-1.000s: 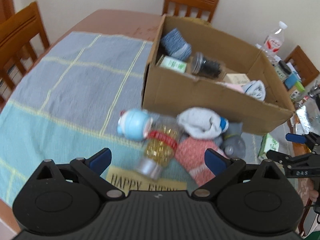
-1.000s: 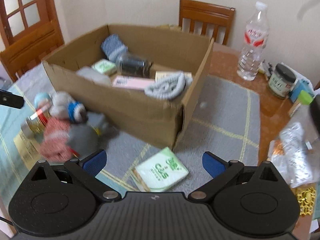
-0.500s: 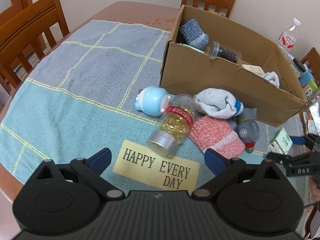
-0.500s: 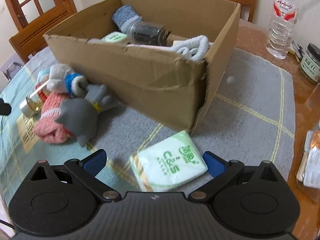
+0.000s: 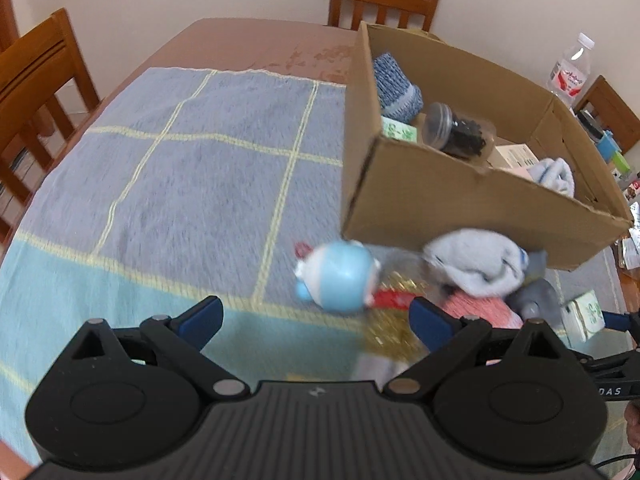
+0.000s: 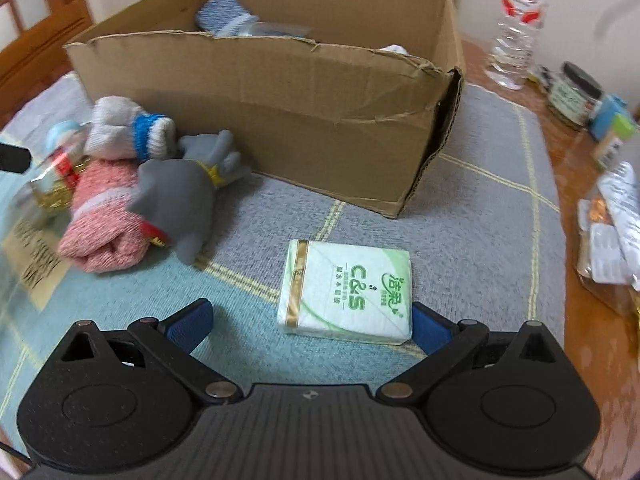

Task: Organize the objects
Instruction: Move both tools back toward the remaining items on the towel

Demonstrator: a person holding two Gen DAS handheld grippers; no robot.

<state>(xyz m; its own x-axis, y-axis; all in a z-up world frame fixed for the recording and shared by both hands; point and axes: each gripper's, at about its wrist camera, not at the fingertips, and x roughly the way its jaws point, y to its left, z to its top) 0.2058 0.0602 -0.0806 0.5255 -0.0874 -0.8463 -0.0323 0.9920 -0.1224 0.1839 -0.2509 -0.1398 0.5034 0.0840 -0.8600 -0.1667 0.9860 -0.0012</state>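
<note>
- my right tool (image 6: 310, 320) is spread wide and empty, low over the tissue pack (image 6: 347, 291), which lies flat on the cloth between its 2 fingers; i judge this is the approach for a grasp across the pack's sides.
- my left tool (image 5: 316, 316) is also wide and holds nothing; it hangs above the blue round toy (image 5: 340, 278), beside the gold-filled bottle (image 5: 390, 320).
- the other loose things lie in 1 heap close to the near wall of the cardboard box (image 6: 280, 92): a white sock (image 6: 120, 128), a pink sock (image 6: 104, 220) and a grey plush (image 6: 180, 196). i think they wait there to go into the box.
- the box is open on top and already holds several things, with some room left.
- the pack sits apart from the heap and the box corner, so there is free space around it. the tabletop (image 6: 576, 168) on my right is crowded with a water bottle (image 6: 518, 24) and jars.
</note>
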